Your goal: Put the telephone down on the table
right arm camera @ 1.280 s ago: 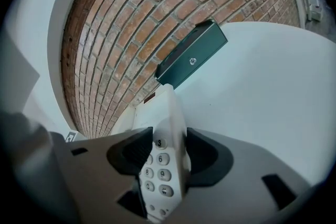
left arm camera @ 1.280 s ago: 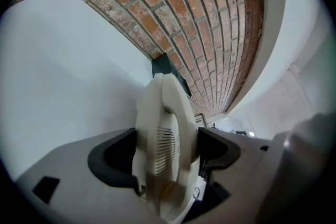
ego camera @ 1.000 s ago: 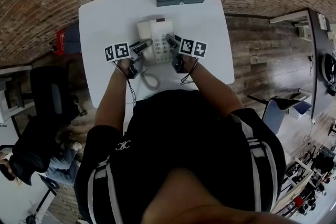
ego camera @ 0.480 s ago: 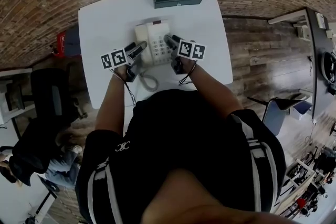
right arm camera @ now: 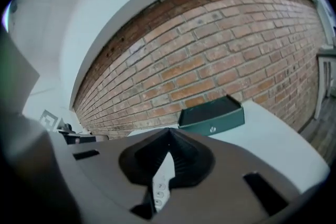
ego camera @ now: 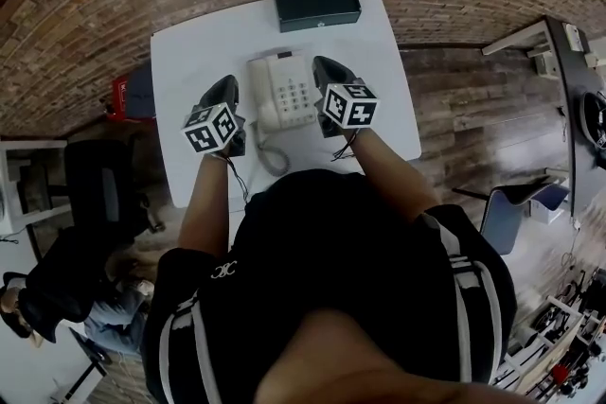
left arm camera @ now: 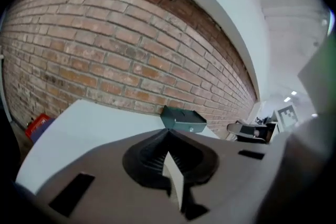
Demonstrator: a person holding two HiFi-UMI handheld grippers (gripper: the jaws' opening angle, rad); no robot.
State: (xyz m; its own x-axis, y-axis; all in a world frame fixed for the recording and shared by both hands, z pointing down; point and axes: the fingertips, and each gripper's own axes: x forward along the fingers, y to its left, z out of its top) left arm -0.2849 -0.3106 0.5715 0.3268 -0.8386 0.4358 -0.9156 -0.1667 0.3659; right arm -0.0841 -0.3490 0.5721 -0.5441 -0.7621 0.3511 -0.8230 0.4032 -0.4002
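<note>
The cream push-button telephone (ego camera: 282, 90) lies flat on the white table (ego camera: 189, 61), its coiled cord (ego camera: 270, 158) trailing toward me. My left gripper (ego camera: 227, 85) hovers just left of it and my right gripper (ego camera: 324, 66) just right of it, both raised above the table. Both pairs of jaws have just been closing and nothing is between them. In the left gripper view the left gripper (left arm camera: 167, 134) has its tips met, with a pale sliver of the telephone (left arm camera: 174, 178) showing below. The right gripper (right arm camera: 169, 132) looks the same, with the telephone's keys (right arm camera: 159, 189) in the slit.
A dark green box (ego camera: 317, 3) lies at the table's far edge, also seen as the green box (left arm camera: 182, 119) and green box (right arm camera: 212, 113). A brick wall stands behind the table. A red item (ego camera: 118, 95) and a black chair (ego camera: 95, 194) are left of the table.
Both grippers were open on either side of the telephone; now they have lifted off it, rolled upright and shut. The telephone stays on the table.
</note>
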